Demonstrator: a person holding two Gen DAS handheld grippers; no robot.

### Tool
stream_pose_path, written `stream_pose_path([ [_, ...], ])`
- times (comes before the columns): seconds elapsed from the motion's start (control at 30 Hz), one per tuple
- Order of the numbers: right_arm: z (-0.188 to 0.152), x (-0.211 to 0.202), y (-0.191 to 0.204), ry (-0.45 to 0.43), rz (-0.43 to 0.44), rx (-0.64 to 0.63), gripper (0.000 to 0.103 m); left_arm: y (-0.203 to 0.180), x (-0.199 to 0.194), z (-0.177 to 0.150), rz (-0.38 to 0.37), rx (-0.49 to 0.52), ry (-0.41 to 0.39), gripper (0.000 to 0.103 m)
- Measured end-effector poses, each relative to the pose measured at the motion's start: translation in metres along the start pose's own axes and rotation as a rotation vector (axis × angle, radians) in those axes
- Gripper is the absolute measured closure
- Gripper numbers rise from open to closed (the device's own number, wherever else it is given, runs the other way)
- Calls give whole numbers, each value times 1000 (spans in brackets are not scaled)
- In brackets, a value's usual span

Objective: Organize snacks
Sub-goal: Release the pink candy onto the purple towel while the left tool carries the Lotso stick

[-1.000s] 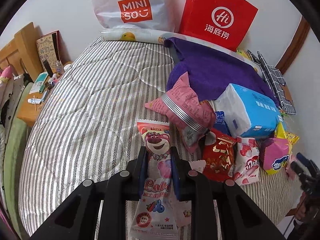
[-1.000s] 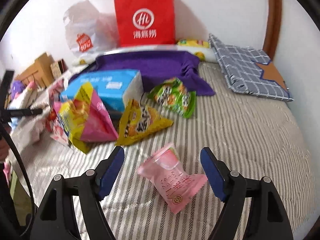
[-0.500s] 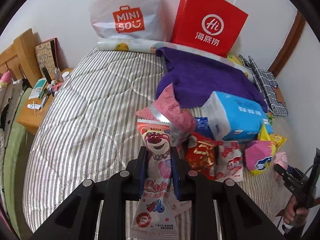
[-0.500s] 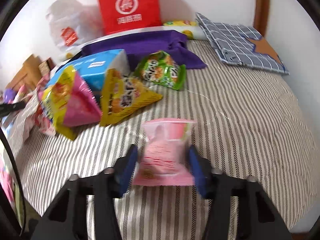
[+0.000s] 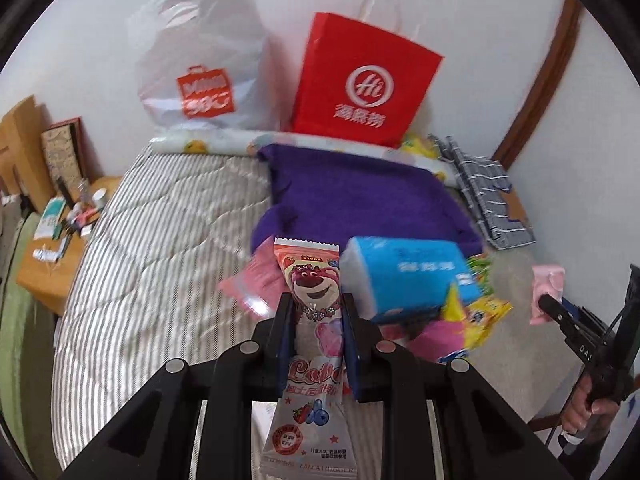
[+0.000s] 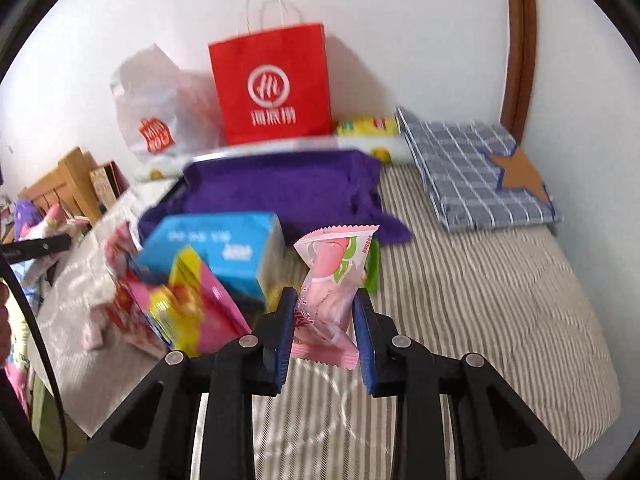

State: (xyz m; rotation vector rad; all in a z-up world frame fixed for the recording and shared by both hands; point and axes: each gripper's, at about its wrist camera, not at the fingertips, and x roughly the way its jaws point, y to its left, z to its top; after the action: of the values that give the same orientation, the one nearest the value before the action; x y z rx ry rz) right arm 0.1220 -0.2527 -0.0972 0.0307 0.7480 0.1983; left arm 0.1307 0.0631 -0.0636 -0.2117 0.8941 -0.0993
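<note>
The bed (image 5: 160, 240) lies under both grippers, with a striped quilt. Far ahead of them, against the wall, stand a white bag (image 5: 204, 60) and a red bag (image 5: 360, 84); what is inside them cannot be seen. A purple cloth (image 5: 360, 200) lies in front of the red bag. Nearer to the tools sits a blue pack (image 5: 404, 272), with a heap of snacks (image 6: 184, 312) beside it.

The left gripper (image 5: 316, 320) is clamped on a bear packet (image 5: 312, 320), which sticks up between its jaws. The right gripper (image 6: 324, 312) is clamped on a pink packet (image 6: 332, 288); its jaws have just been closing on it.

One second ago the pink packet lay on the quilt between wide open jaws; now it is held up off the quilt. The bear packet was already held then, and the bed now looks farther below it.
</note>
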Motion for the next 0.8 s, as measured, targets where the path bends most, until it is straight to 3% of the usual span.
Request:
stream_pose_path([
  [0.47, 79, 2, 24, -98, 87, 25, 74, -62, 13, 61, -89, 115, -41, 82],
  [0.8, 132, 18, 37, -153, 119, 9, 74, -77, 23, 107, -72, 147, -78, 82],
])
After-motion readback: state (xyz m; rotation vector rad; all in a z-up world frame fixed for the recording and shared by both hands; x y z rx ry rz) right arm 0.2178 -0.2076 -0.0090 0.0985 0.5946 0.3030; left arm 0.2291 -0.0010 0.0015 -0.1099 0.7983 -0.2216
